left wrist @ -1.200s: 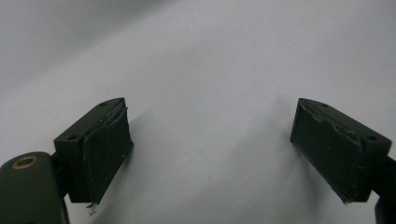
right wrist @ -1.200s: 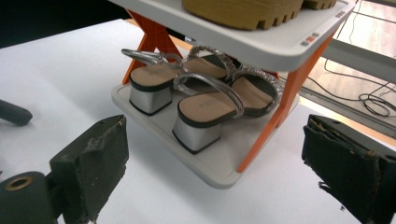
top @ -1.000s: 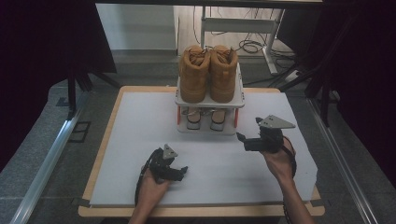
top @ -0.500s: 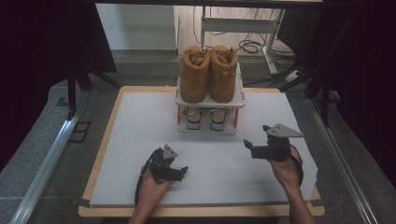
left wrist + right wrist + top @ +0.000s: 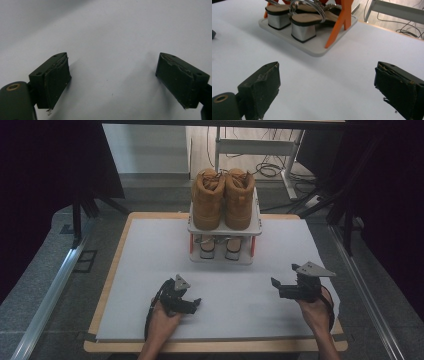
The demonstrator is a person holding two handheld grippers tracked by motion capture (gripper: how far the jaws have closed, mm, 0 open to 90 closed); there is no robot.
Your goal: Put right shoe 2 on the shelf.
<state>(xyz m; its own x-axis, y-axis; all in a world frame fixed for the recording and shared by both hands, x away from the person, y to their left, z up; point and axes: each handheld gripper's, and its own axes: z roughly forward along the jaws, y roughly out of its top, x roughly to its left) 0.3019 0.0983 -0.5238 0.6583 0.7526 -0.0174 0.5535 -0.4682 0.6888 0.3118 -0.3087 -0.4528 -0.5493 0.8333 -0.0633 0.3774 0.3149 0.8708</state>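
High view: boots [image 5: 223, 199] and sandals [image 5: 218, 247] sit on the shoe rack [image 5: 224, 227]; nearer than it, left gripper [image 5: 191, 303] and right gripper [image 5: 276, 285] rest empty, jaws apart, so the shelving looks done.

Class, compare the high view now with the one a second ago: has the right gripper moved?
Yes. The right gripper has drawn back from the shoe rack, toward the table's near right edge. It is open and empty.
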